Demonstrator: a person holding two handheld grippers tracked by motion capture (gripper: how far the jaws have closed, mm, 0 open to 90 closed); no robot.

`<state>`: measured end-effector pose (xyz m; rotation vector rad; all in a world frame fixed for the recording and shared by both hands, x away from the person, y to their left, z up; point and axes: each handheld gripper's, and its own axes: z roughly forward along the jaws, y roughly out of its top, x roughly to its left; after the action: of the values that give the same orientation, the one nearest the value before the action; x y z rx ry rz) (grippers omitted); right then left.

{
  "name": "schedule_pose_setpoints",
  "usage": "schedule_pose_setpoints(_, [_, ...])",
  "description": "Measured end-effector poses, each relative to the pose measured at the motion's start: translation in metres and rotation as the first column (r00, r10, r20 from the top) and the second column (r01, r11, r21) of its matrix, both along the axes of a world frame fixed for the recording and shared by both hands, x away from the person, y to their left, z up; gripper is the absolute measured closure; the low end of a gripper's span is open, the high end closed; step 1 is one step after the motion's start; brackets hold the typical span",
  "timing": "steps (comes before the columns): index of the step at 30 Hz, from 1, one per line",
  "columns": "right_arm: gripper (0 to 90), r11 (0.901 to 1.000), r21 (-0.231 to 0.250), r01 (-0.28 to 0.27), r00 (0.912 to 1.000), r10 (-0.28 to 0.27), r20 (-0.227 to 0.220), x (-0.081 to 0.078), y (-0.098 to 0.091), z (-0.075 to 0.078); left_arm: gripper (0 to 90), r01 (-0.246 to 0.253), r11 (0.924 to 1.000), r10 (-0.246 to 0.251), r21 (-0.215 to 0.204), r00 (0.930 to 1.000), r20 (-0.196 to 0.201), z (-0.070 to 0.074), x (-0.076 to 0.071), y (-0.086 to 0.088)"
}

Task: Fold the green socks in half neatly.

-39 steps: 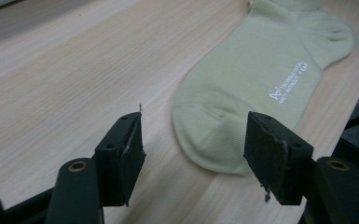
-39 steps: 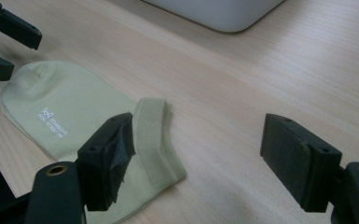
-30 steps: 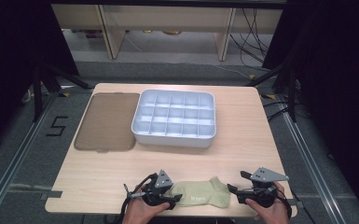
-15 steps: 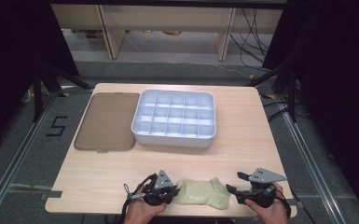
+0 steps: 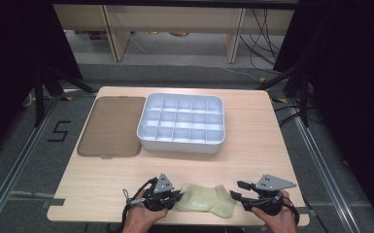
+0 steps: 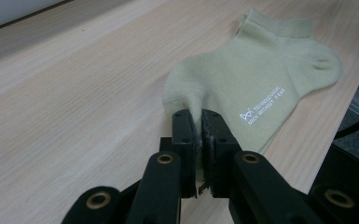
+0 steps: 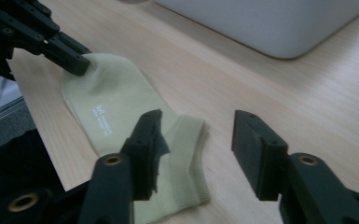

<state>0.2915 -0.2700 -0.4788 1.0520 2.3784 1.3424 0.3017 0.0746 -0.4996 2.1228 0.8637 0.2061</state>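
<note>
At the table's near edge the left gripper pinches the toe of the flat-lying sock, while the right gripper, jaws wide, probably must next close on the cuff.

Even overhead light falls on the wooden table, brightest around the compartment tray, while the surroundings beyond the table sink into near-black. Shadows under the tray are soft and short. In the gripper views, the pale green sock is fairly sharp; foreground jaws and the far tabletop blur, with mild grain.
</note>
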Motion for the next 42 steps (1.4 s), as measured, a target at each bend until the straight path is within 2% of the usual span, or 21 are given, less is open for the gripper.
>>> schedule_pose_setpoints(4, [65.8,0.9976,-0.014,-0.067,0.9962,0.068,0.054,0.006,0.011,0.003,84.4,-0.025,0.9997,0.025,-0.002,0.9997,-0.003,0.002,0.001,0.019])
schedule_pose_setpoints(7, [72.2,0.997,-0.005,-0.077,0.9964,0.077,0.035,0.005,0.019,0.004,84.4,-0.039,0.9993,0.039,-0.001,0.9993,0.003,0.003,0.003,0.029])
schedule_pose_setpoints(8, [77.2,0.9933,0.008,-0.116,0.9922,0.115,0.048,0.007,0.025,0.004,84.4,-0.052,0.9987,0.052,-0.003,0.9986,0.008,0.004,0.003,0.035])
schedule_pose_setpoints(12, [85.7,0.9888,-0.001,-0.149,0.9885,0.149,0.023,0.009,0.041,0.004,84.4,-0.08,0.9968,0.08,0.004,0.9968,0.008,0.005,0.004,0.049])
schedule_pose_setpoints(13, [85.7,0.9888,-0.001,-0.149,0.9885,0.149,0.023,0.009,0.041,0.004,84.4,-0.08,0.9968,0.08,0.004,0.9968,0.008,0.005,0.004,0.049])
schedule_pose_setpoints(14, [87.1,0.9879,-0.018,-0.154,0.9866,0.155,0.051,0.012,0.043,0.003,84.4,-0.088,0.9961,0.088,0.0,0.9961,0.003,0.003,0.003,0.052])
schedule_pose_setpoints(16, [90.0,0.9796,-0.021,-0.2,0.9781,0.201,0.055,0.016,0.058,0.002,84.4,-0.091,0.9958,0.091,-0.007,0.9957,-0.014,0.001,0.002,0.055])
schedule_pose_setpoints(21, [90.0,0.9731,-0.036,-0.227,0.9731,0.229,0.029,0.019,0.076,0.0,84.4,-0.112,0.9936,0.112,-0.011,0.9936,-0.012,0.002,0.001,0.061])
schedule_pose_setpoints(23, [90.0,0.9646,-0.044,-0.26,0.9646,0.261,0.034,0.023,0.087,-0.003,84.4,-0.115,0.9933,0.114,-0.016,0.9932,-0.02,0.003,0.0,0.061])
schedule_pose_setpoints(24, [90.0,0.956,-0.046,-0.29,0.9563,0.291,0.027,0.025,0.097,-0.005,84.4,-0.109,0.9941,0.109,-0.005,0.9939,-0.017,0.004,0.0,0.062])
schedule_pose_setpoints(27, [90.0,0.9513,-0.055,-0.303,0.9523,0.305,0.018,0.026,0.106,-0.008,84.4,-0.108,0.9941,0.108,-0.01,0.994,-0.014,0.005,0.001,0.063])
schedule_pose_setpoints(28, [90.0,0.9432,-0.066,-0.326,0.945,0.327,0.009,0.026,0.115,-0.011,84.4,-0.119,0.9926,0.118,-0.024,0.9927,-0.023,0.007,0.001,0.063])
schedule_pose_setpoints(29, [90.0,0.9432,-0.066,-0.326,0.945,0.327,0.009,0.026,0.115,-0.011,84.4,-0.119,0.9926,0.118,-0.024,0.9927,-0.023,0.007,0.001,0.063])
schedule_pose_setpoints(30, [90.0,0.9373,-0.076,-0.34,0.9402,0.34,-0.013,0.025,0.124,-0.014,84.3,-0.095,0.9955,0.095,0.002,0.9955,-0.006,0.011,0.001,0.066])
schedule_pose_setpoints(32, [90.0,0.9249,-0.084,-0.371,0.9285,0.371,-0.011,0.027,0.133,-0.017,84.3,-0.104,0.9945,0.104,0.001,0.9945,-0.002,0.012,0.001,0.065])
schedule_pose_setpoints(33, [90.0,0.9249,-0.084,-0.371,0.9285,0.371,-0.011,0.027,0.133,-0.017,84.3,-0.104,0.9945,0.104,0.001,0.9945,-0.002,0.012,0.001,0.065])
schedule_pose_setpoints(34, [90.0,0.917,-0.089,-0.389,0.9212,0.389,-0.023,0.027,0.143,-0.021,84.3,-0.088,0.9961,0.088,0.008,0.9961,-0.005,0.014,0.002,0.067])
schedule_pose_setpoints(36, [90.0,0.9158,-0.096,-0.39,0.9207,0.389,-0.027,0.026,0.146,-0.021,84.3,-0.085,0.9963,0.085,0.006,0.9963,-0.007,0.015,0.003,0.067])
schedule_pose_setpoints(37, [90.0,0.9046,-0.11,-0.412,0.911,0.412,-0.025,0.027,0.154,-0.024,84.3,-0.086,0.9963,0.086,0.01,0.9963,-0.006,0.016,0.003,0.067])
schedule_pose_setpoints(39, [90.0,0.9038,-0.113,-0.413,0.9108,0.411,-0.041,0.026,0.157,-0.025,84.3,-0.08,0.9967,0.08,0.012,0.9968,-0.005,0.017,0.003,0.067])
schedule_pose_setpoints(42, [90.0,0.8899,-0.16,-0.427,0.904,0.424,-0.054,0.027,0.167,-0.032,84.2,-0.078,0.9969,0.078,0.012,0.9969,-0.003,0.022,0.003,0.067])
